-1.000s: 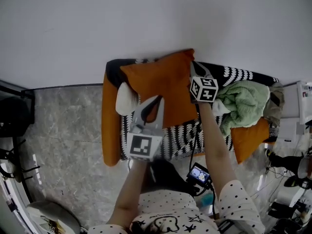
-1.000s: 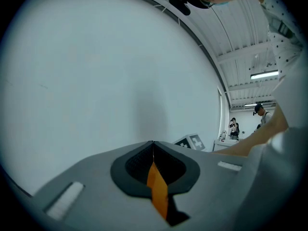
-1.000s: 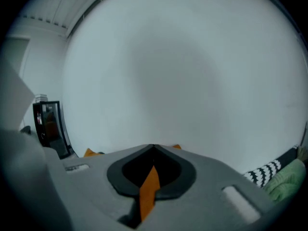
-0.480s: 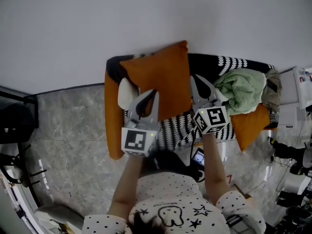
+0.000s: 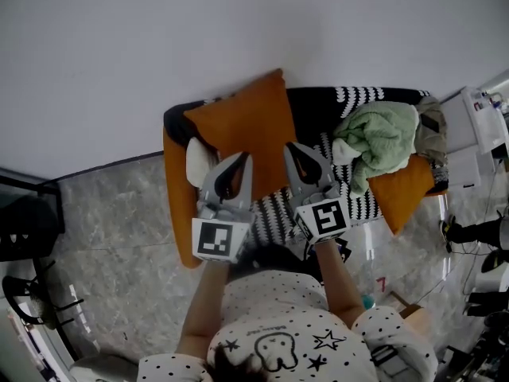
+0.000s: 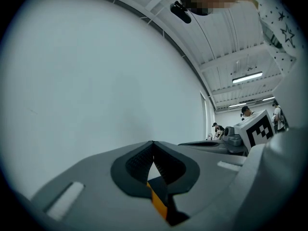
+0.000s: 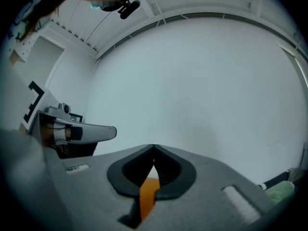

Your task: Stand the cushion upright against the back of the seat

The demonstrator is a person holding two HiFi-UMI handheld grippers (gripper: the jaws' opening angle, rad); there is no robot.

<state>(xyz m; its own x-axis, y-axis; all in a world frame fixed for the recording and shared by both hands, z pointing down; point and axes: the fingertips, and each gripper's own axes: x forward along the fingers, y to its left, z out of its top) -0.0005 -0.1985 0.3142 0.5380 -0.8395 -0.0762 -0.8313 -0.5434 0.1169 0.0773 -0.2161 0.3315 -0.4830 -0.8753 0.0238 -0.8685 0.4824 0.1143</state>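
Cushion (image 5: 238, 122) stood upright at 12 o'clock on the sofa (image 5: 176, 213), leaning on the backrest for support. Left gripper (image 5: 237, 165) and right gripper (image 5: 296, 153) hung at its 6 o'clock, clear of it. Both had jaws pressed together on nothing, so the placing looked done. Green blanket (image 5: 380, 138) lay at 3 o'clock.

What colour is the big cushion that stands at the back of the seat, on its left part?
Plain orange, with no pattern. The cushion shows best in the head view.
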